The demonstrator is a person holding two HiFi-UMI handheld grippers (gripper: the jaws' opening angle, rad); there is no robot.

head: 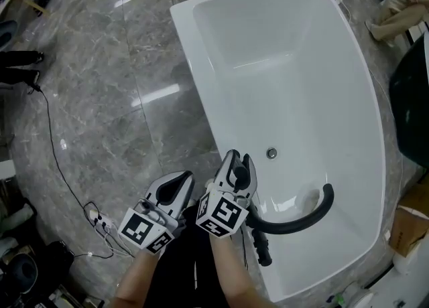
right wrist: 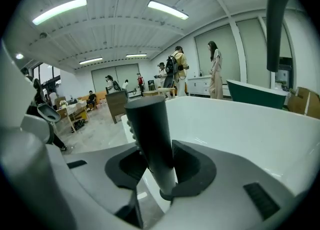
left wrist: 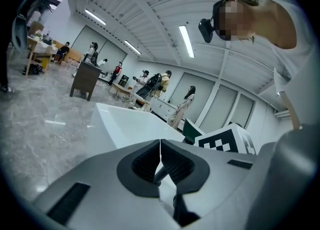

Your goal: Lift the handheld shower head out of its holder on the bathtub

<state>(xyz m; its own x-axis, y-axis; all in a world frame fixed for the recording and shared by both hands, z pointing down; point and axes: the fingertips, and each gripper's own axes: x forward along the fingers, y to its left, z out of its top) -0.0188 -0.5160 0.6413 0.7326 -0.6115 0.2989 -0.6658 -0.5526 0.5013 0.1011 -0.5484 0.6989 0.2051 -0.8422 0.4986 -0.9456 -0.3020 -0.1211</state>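
Note:
The black handheld shower head (right wrist: 148, 134) stands upright between the jaws of my right gripper (right wrist: 155, 161), and both pads lie against its cylindrical body. In the head view my right gripper (head: 238, 165) sits over the near left rim of the white bathtub (head: 201, 86), hiding the holder. A black curved spout (head: 310, 214) arcs over the tub beside it, with a black knobbed handle (head: 261, 248) below. My left gripper (head: 175, 181) hangs just left of the right one, outside the tub. Its jaws are shut (left wrist: 160, 156) with nothing between them.
A power strip with a cable (head: 97, 218) lies on the grey marble floor to the left. A cardboard box (head: 409, 226) stands right of the tub. Beyond it is a dark green tub (right wrist: 260, 96), and several people stand far across the hall.

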